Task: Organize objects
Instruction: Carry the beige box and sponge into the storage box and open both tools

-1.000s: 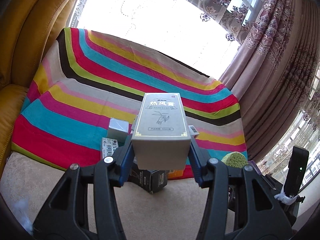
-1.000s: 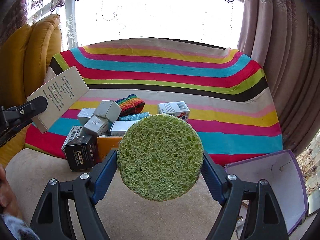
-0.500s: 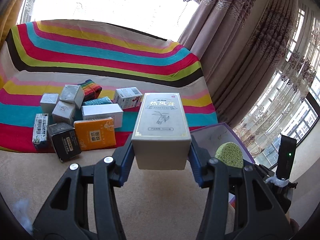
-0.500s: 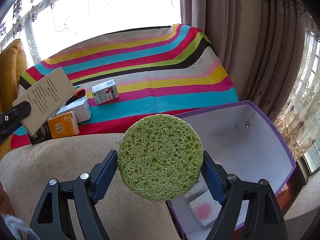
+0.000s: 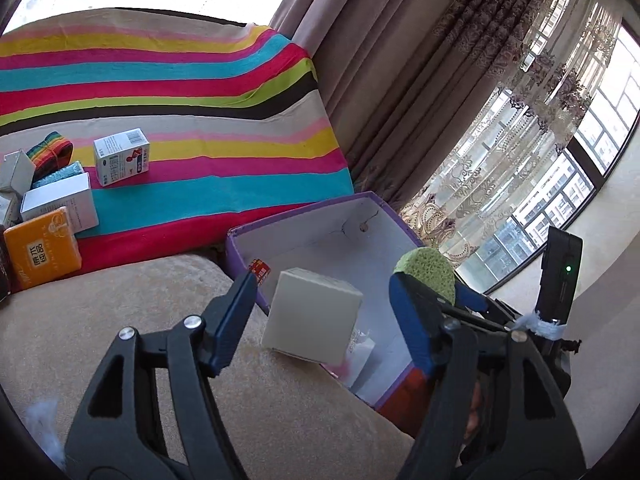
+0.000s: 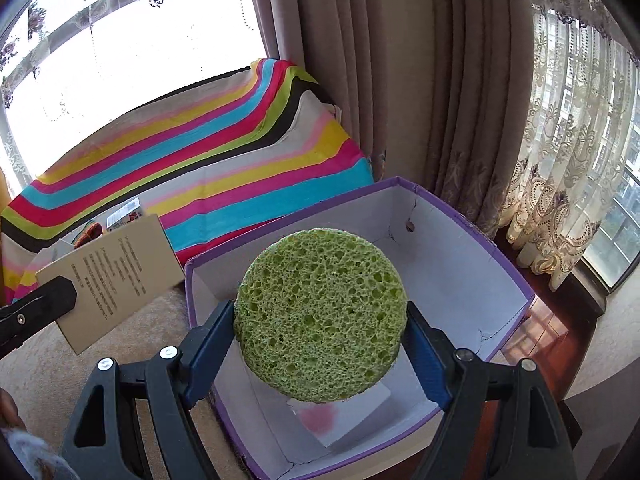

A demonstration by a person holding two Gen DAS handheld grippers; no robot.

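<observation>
Left gripper (image 5: 324, 312) is opening – carton (image 5: 312, 318) dropping free over the purple box (image 5: 236, 248). Right gripper (image 6: 320, 332) grips the sponge (image 6: 320, 316) – I'd centre it before letting go.

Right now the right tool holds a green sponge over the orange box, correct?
Not quite. The right tool does hold the green sponge, but over the purple box, not an orange one. The right wrist view shows it.

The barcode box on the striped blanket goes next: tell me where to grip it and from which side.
Probably from above, pads on two opposite upright faces of the barcode box. It stands alone on the striped blanket, clear of the other boxes, so its flat sides are free.
</observation>
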